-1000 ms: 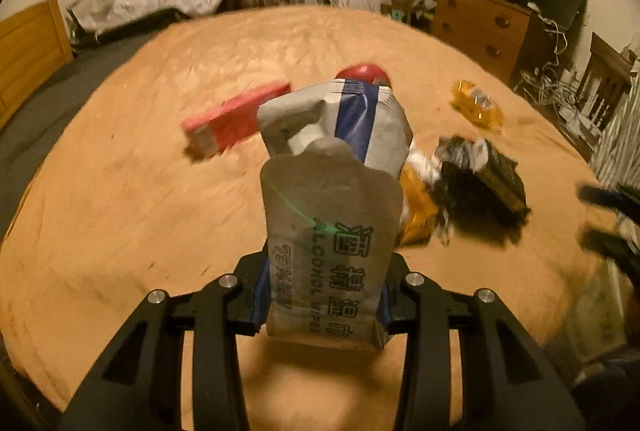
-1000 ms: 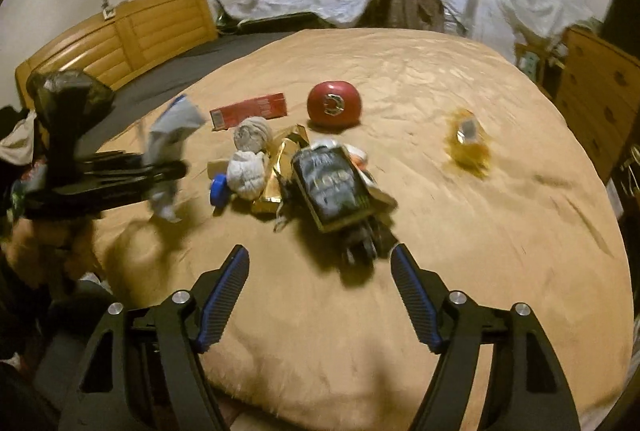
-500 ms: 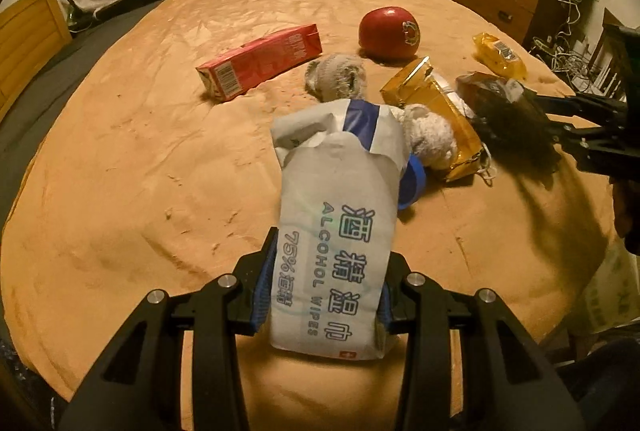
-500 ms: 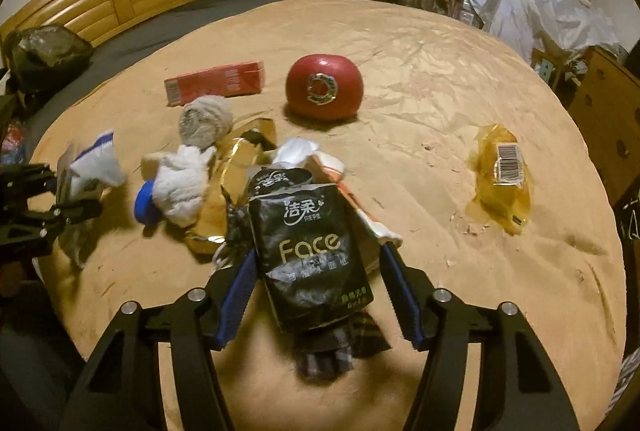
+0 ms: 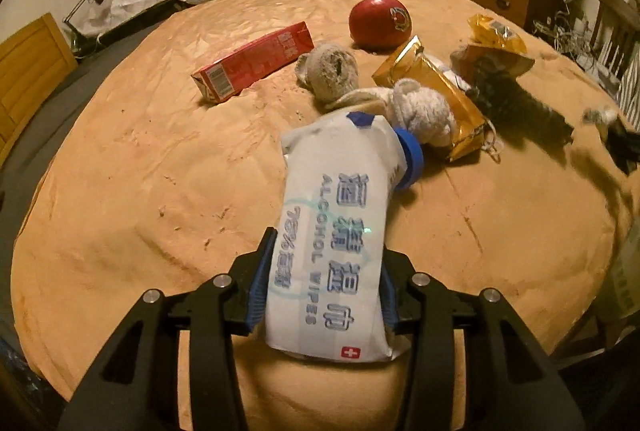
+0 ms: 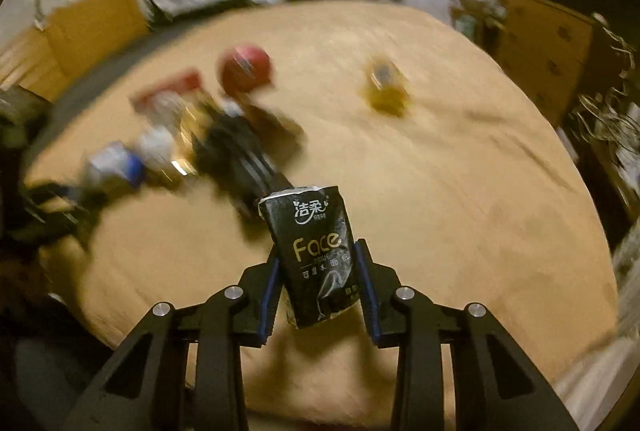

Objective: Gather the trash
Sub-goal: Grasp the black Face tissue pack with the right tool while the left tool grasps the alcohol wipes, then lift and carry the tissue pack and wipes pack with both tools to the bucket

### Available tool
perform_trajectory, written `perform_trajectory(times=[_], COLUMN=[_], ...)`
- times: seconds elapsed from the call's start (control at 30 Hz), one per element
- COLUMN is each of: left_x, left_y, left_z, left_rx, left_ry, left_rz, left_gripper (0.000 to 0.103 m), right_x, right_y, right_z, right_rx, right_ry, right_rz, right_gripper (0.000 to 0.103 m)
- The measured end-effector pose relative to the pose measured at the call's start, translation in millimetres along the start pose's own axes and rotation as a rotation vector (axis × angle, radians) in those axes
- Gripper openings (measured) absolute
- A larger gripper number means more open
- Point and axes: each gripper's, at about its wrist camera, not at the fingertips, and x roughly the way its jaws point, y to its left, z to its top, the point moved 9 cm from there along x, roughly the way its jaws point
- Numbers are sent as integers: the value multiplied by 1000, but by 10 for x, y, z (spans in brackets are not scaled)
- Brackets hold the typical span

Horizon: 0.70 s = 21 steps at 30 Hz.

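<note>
Left gripper (image 5: pixel 324 279) clamped on wipes pack (image 5: pixel 334 231). Right gripper (image 6: pixel 318 281) clamped on black tissue pack (image 6: pixel 316 251), above bed (image 6: pixel 460 171).

Right claw (image 6: pixel 318 285) apparently lifted tissue pack (image 6: pixel 316 255)

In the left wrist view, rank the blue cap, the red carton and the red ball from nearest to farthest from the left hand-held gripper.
From the left hand-held gripper:
1. Blue cap, just right of the held alcohol wipes pack.
2. Red carton, lying farther back on the left.
3. Red ball, farthest back, right of centre.
</note>
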Motion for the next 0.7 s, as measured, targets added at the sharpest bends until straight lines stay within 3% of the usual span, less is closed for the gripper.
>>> perform_trajectory(times=[0.07, 0.2, 0.27, 0.33, 0.47, 0.53, 0.6, 0.67, 0.7], left_x=[3, -95, -148, -173, -157, -78, 31, 151, 187], left_y=[15, 146, 194, 194, 115, 125, 119, 126, 137], left_z=[-28, -55, -47, -14, 87, 88, 51, -6, -19], left_rx=[7, 5, 13, 21, 20, 5, -10, -52, -75], left_ry=[2, -37, -59, -73, -78, -59, -18, 35, 43], left_rz=[-6, 1, -1, -19, -93, -72, -47, -62, -65], left_gripper=[49, 65, 74, 75, 88, 88, 78, 50, 49], right_x=[65, -11, -3, 72, 281, 336, 354, 365, 376], right_y=[16, 111, 155, 185, 283, 287, 296, 288, 285], right_z=[-115, -56, -28, -32, -64, -108, -128, -127, -123], right_rx=[-16, -77, -121, -162, -170, -177, -165, -161, -154], right_ry=[29, -5, 11, 48, 118, 135, 137, 129, 125], right_rz=[13, 55, 70, 83, 108, 89, 89, 64, 61], right_gripper=[44, 72, 75, 75, 75, 73, 63, 54, 49])
